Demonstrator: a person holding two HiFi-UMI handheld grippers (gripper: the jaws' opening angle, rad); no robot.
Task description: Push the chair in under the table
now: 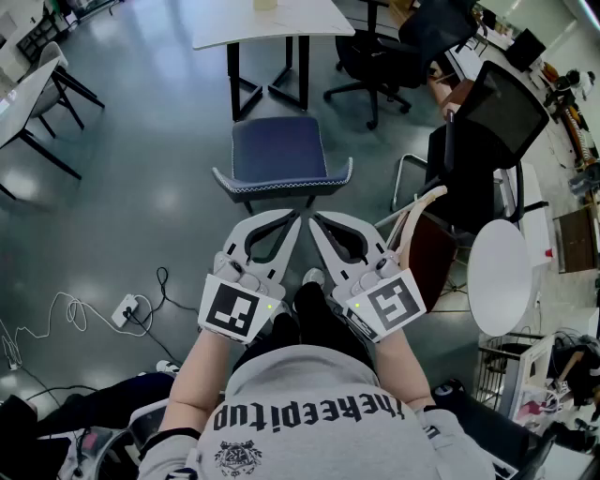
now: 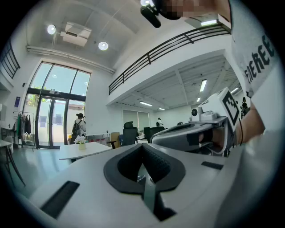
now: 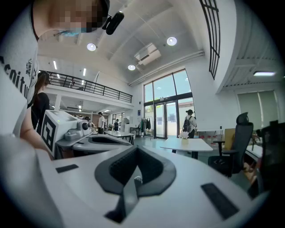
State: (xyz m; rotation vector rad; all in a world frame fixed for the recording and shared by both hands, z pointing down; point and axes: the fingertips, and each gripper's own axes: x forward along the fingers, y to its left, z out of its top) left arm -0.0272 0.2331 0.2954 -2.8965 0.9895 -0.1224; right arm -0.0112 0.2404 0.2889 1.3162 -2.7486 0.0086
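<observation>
Nearest the lens, the left tongs (image 1: 295, 221) and right tongs (image 1: 314, 223) are pointing level, each pair closed tight on nothing, their tips lying side by side. The chair (image 1: 278, 150) is standing just ahead of them on the grey floor (image 1: 141, 187), with its backrest toward the tongs and its blue seat facing the white bench (image 1: 272, 23). It is not yet tucked beneath. Narrow closed tips pushing off-centre risk skewing the chair and driving a leg into the bench's black frame (image 1: 233, 89). They could also slip over the backrest's rim.

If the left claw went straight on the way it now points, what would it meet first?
Probably the chair, whose backrest is just ahead of the left claw; the height match is unclear.
</observation>
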